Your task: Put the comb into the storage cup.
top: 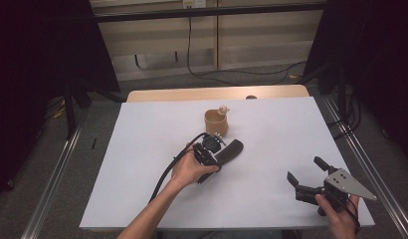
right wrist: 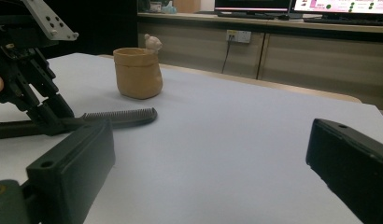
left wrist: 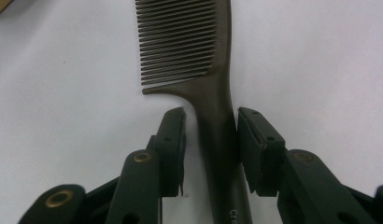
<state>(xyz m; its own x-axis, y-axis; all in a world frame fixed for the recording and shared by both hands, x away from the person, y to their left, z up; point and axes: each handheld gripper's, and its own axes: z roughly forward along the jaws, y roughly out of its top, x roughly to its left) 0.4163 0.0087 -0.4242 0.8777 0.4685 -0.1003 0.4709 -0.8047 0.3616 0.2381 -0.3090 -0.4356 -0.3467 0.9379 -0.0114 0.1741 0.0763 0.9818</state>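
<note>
A dark brown comb (top: 233,148) lies flat on the white board, teeth toward the far right. In the left gripper view its handle (left wrist: 217,140) runs straight up between the jaws of my left gripper (left wrist: 211,114). A thin strip of white shows between the left pad and the handle, while the right pad sits right at the handle's edge. From above, that left gripper (top: 218,158) is tipped down over the comb at mid-table. My right gripper (top: 305,169) hovers near the front right corner, wide open with nothing in it; the right gripper view looks past its jaws (right wrist: 208,140) toward the comb (right wrist: 122,115).
A small tan pot (top: 215,123) with a little figure on its rim stands just beyond the comb, seen also as the pot (right wrist: 137,74) in the right gripper view. The white board (top: 142,149) covers a wooden table (top: 217,93). Metal rails flank both sides.
</note>
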